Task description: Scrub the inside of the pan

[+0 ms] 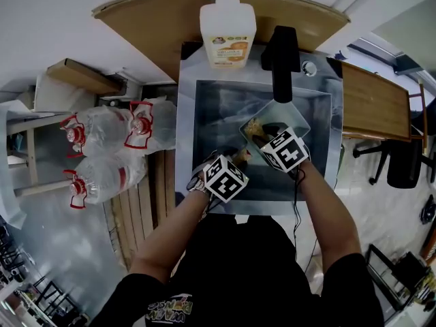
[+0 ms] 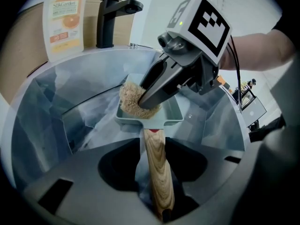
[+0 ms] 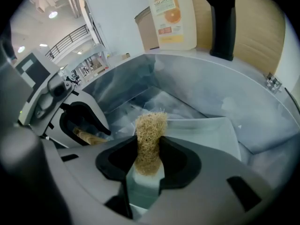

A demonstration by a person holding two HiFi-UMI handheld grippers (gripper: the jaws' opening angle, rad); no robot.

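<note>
– Wooden handle point(image 2: 159, 182) lies between our left gripper's point(image 2: 154, 149) closing jaws, a sliver of gap beside it.
– Smooth and stiff; we'd clamp mid-handle, since the pan point(image 2: 154, 122) looks light and may swivel.
– Beyond, our right gripper point(image 3: 149, 146) pinches the soft fibre scrubber point(image 3: 151, 130) at the pan's corner, down in the steel sink point(image 3: 225, 93).
– Slick metal, we reckon: press gently.

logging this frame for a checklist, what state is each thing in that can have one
pale green square pan with wooden handle: in the steel sink, scrubber in it
tan fibrous scrubber: pinched in the right gripper
left gripper: jaws closing, the wooden handle between them
right gripper: shut on the scrubber
black tap: no water running
orange-labelled soap bottle: upright behind the sink
</note>
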